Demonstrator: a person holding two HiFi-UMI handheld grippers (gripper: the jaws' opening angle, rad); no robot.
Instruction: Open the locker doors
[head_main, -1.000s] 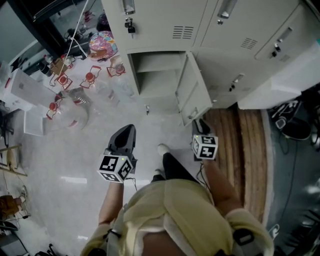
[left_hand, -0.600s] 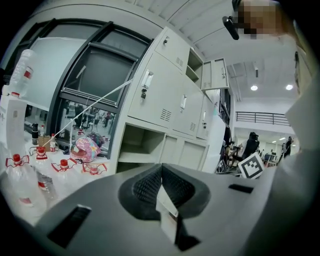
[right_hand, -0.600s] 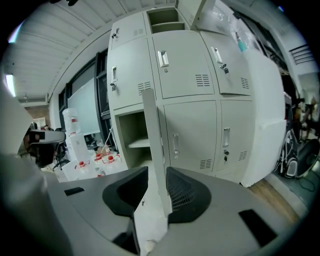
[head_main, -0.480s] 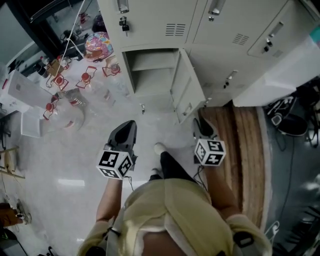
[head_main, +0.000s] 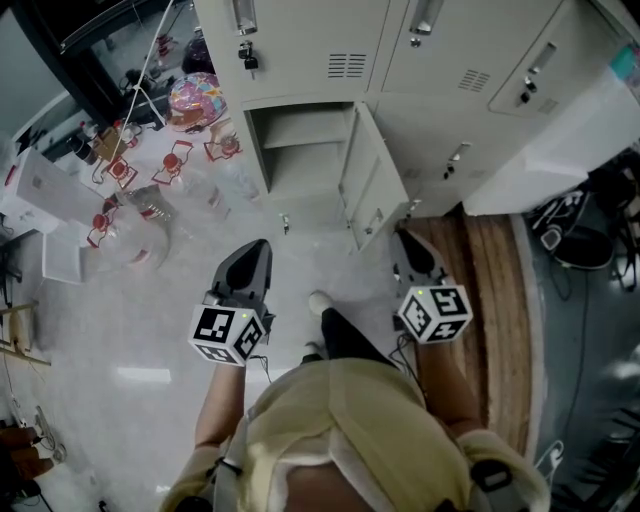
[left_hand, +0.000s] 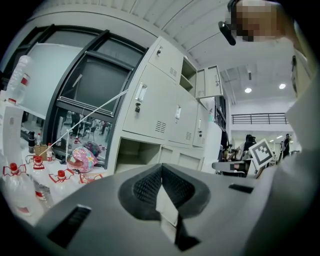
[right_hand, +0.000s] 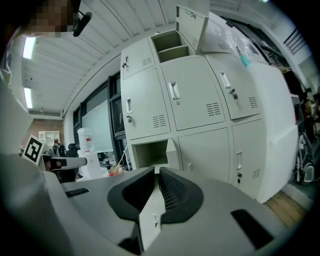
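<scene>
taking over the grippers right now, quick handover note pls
Left gripper: shut, empty.
Right gripper: jaws have just been closing, narrow slit left, nothing between.
Both are short of the lockers.
Done: bottom-left locker door open; one top compartment open.
Left: three middle-row doors and the other two bottom doors are closed.

Right gripper: jaws have just been closing, narrow gap remaining, nothing between. Directly beyond tips: lower locker door standing open.
</scene>
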